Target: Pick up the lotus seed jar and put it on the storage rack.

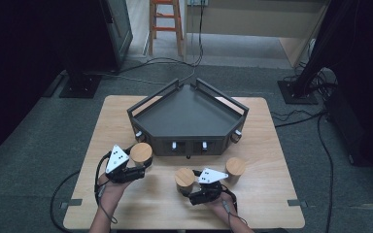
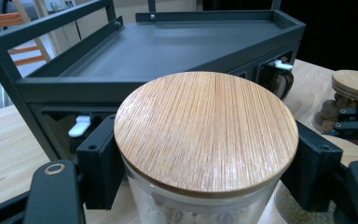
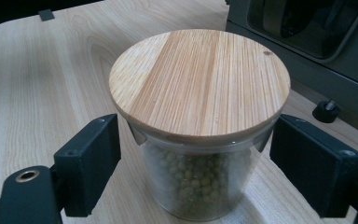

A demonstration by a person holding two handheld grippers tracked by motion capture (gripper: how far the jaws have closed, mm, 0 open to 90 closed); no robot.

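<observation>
We see a wooden table (image 1: 126, 204) with a dark angular tray (image 1: 189, 116) at its far middle and three wood-lidded glass jars near it. Our left gripper (image 1: 143, 162) has its jaws pressed to both sides of the left jar (image 2: 205, 140). Our right gripper (image 1: 187, 187) is spread wide around the middle jar (image 3: 200, 140) of green peas, clear gaps showing each side. The right jar (image 1: 235, 168) stands apart.

Left jar (image 2: 205, 140) base cut off; contents blurred behind glass.
</observation>
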